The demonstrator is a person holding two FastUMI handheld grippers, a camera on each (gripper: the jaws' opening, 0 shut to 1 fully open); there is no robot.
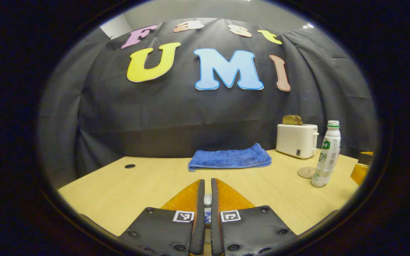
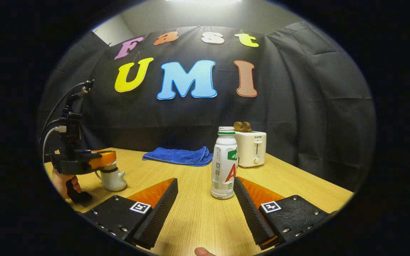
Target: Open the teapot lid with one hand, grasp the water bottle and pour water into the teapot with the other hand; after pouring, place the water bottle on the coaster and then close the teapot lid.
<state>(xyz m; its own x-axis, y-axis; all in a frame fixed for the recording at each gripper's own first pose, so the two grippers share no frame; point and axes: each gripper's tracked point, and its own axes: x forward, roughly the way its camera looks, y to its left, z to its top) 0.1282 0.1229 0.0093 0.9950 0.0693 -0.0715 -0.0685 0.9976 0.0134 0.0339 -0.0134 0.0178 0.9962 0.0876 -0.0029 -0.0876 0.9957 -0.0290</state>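
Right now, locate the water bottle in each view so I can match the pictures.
Left gripper view: the water bottle stands upright at far right on the table, beside the round coaster, in front of the toaster.
Right gripper view: the water bottle stands near centre, ahead between the open fingers.
Shared landmark: the blue towel.

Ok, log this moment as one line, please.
stage: lid grasp | left hand-held gripper: shut on teapot lid | right hand-held gripper: open, nearing water bottle | coaster: bare
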